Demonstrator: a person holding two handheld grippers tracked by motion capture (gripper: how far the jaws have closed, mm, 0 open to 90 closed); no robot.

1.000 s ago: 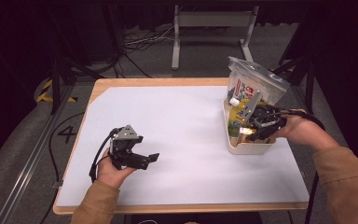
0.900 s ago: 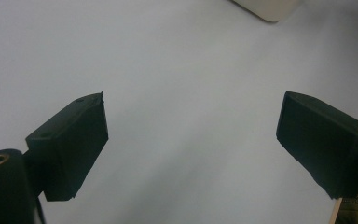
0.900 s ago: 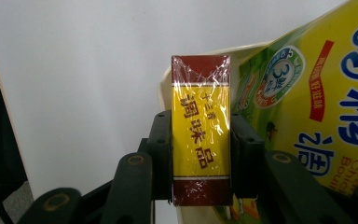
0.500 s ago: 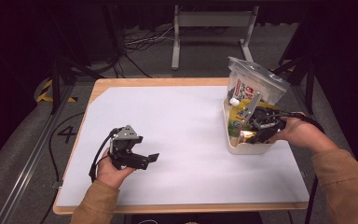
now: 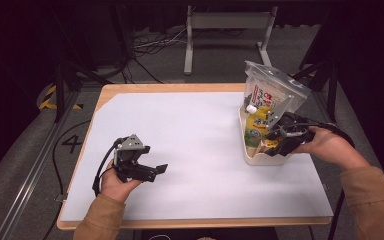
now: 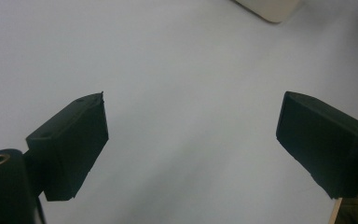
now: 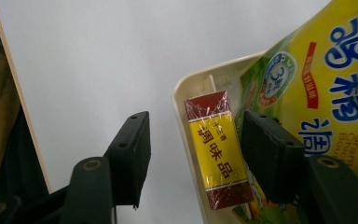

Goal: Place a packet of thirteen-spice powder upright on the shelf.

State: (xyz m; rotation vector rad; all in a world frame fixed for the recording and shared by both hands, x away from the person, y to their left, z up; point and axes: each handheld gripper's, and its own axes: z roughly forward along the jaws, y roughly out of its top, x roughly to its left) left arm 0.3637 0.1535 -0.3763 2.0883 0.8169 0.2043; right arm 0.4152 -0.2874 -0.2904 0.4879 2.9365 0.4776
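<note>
My right gripper [image 5: 273, 141] is at the near end of a cream tray [image 5: 252, 159] at the table's right. Its jaws have just been opening. In the right gripper view the right gripper [image 7: 198, 122] is open: one jaw is outside the tray wall [image 7: 191, 88], the other inside. Between them a small red and yellow box [image 7: 216, 154] lies in the tray, with the outer jaw clear of it. A yellow pouch [image 7: 326, 79] leans beside the box. My left gripper [image 5: 156, 171] rests open near the front left, with nothing between its jaws [image 6: 191, 140].
A clear bag with a printed packet [image 5: 272, 95] stands at the tray's far end, above the yellow pouch [image 5: 256, 125]. A white sheet [image 5: 195, 130] covers the wooden tabletop. The tray's corner [image 6: 270, 7] is far ahead of the left gripper. A metal stand [image 5: 225, 22] is beyond the table.
The right gripper's jaws stand wider apart at the tray's near end, while the hand has hardly shifted. The left hand and its gripper have stayed put.
</note>
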